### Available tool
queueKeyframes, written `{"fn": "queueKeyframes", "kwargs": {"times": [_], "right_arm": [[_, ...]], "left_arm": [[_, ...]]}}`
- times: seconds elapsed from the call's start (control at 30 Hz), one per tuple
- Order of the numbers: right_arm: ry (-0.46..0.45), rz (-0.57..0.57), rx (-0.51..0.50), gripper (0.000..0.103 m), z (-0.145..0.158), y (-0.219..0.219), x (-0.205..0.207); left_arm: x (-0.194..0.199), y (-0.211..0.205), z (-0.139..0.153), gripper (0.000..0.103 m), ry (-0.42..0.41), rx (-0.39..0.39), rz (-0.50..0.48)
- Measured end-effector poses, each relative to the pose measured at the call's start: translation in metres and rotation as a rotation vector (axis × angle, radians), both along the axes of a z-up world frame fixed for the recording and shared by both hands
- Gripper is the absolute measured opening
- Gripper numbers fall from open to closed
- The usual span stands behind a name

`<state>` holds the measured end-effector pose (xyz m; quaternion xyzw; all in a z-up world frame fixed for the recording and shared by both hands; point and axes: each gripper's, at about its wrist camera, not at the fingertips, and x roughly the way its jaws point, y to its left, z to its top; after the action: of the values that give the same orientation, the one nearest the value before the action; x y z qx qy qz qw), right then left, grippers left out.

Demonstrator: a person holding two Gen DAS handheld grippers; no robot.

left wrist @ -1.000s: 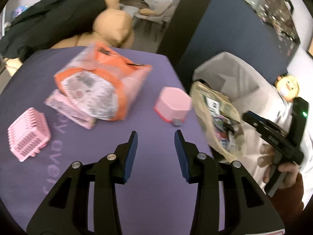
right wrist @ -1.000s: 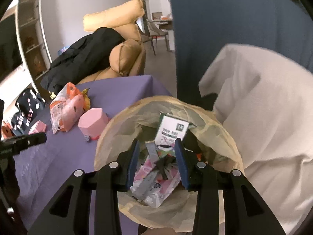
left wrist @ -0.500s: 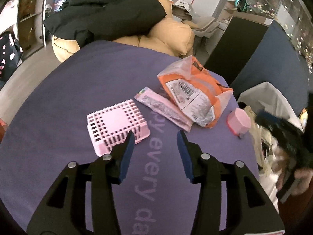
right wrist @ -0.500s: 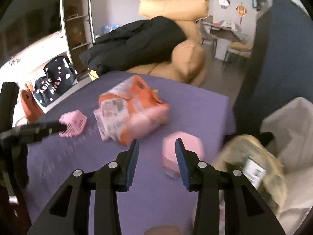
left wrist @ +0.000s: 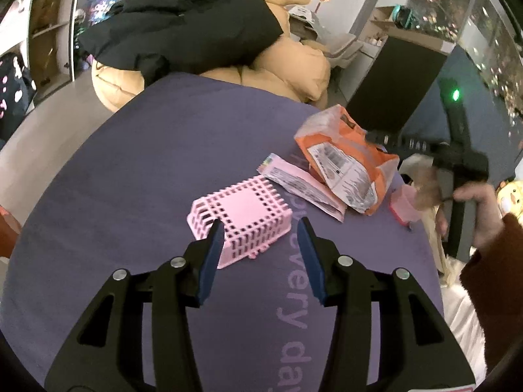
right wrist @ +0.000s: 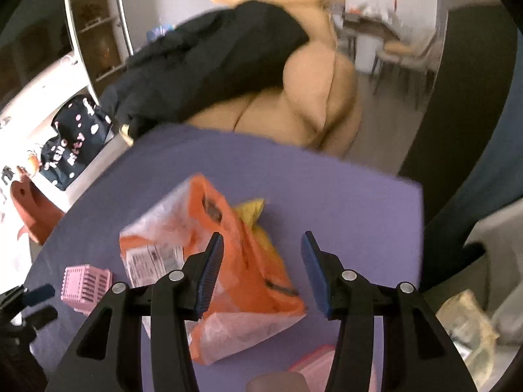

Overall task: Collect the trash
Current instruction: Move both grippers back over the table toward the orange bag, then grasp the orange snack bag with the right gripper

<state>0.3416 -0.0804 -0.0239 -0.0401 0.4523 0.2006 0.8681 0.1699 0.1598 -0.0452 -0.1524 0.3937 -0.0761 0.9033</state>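
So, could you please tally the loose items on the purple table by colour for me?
Pink: 3, the slotted basket, the flat wrapper and the small box.
Orange: 1, the snack bag.
Yellow: 1, a wrapper tucked behind the orange bag, seen only from the right wrist.
Total: 5.

On the worktop [left wrist: 137, 176] a small basket [left wrist: 240, 217] lies left of a flat wrapper [left wrist: 299, 184], which touches the snack bag [left wrist: 346, 166]; a sofa [left wrist: 294, 65] stands behind
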Motion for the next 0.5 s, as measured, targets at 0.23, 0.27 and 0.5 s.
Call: {"fn": "queueKeyframes", "kwargs": {"times": [0.23, 0.27, 0.5], "right_arm": [[0.044, 0.051, -0.115, 0.047, -0.03, 0.007, -0.027], [0.05, 0.05, -0.11, 0.043, -0.029, 0.005, -0.03], [0.015, 0.058, -0.106, 0.016, -0.016, -0.004, -0.053]], "left_arm": [[-0.001, 0.003, -0.004, 0.044, 0.007, -0.026, -0.002], [-0.001, 0.003, -0.004, 0.044, 0.009, -0.027, -0.003], [-0.001, 0.006, -0.005, 0.044, 0.017, -0.039, 0.004]]}}
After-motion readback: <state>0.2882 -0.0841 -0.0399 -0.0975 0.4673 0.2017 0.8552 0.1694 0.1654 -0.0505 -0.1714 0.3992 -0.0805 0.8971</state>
